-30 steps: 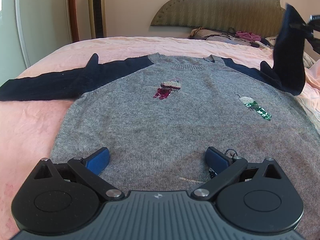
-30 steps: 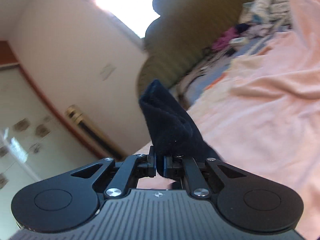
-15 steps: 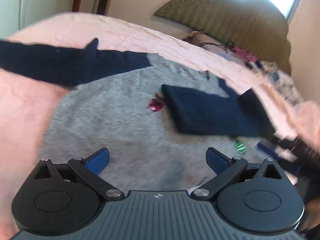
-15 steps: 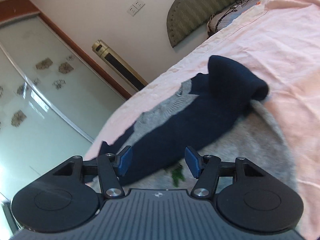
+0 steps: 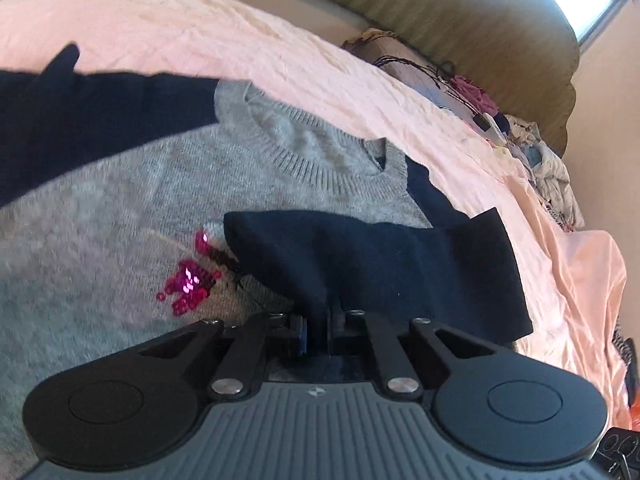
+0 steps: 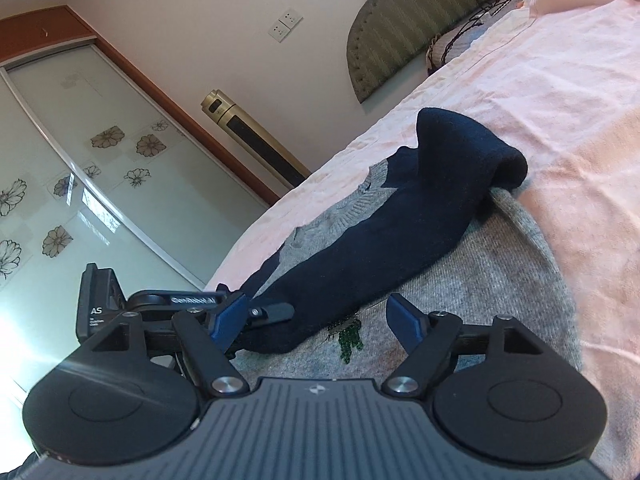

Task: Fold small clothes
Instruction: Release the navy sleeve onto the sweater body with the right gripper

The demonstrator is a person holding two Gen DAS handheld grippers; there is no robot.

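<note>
Grey knitted sweater with navy sleeves (image 5: 120,208) flat on pink bed (image 5: 320,64), near headboard edge. Left tool (image 5: 318,326) clamped on folded-in navy sleeve (image 5: 380,264). Right tool (image 6: 316,320) jaws opening, nothing pressed, sleeve cuff lying between them.

One sweater (image 5: 120,216) lies on one pink bed (image 5: 280,44). It has two navy sleeves: one folded sleeve (image 5: 380,260) across the chest at centre frame, one outstretched sleeve (image 5: 92,120) at upper left. Two sequin patches show, one magenta patch (image 5: 188,284) and one green patch (image 6: 350,340). Two grippers appear, the left gripper (image 5: 318,330) and the right gripper (image 6: 318,322). One headboard (image 5: 460,24), one gold tower fan (image 6: 248,136).
</note>
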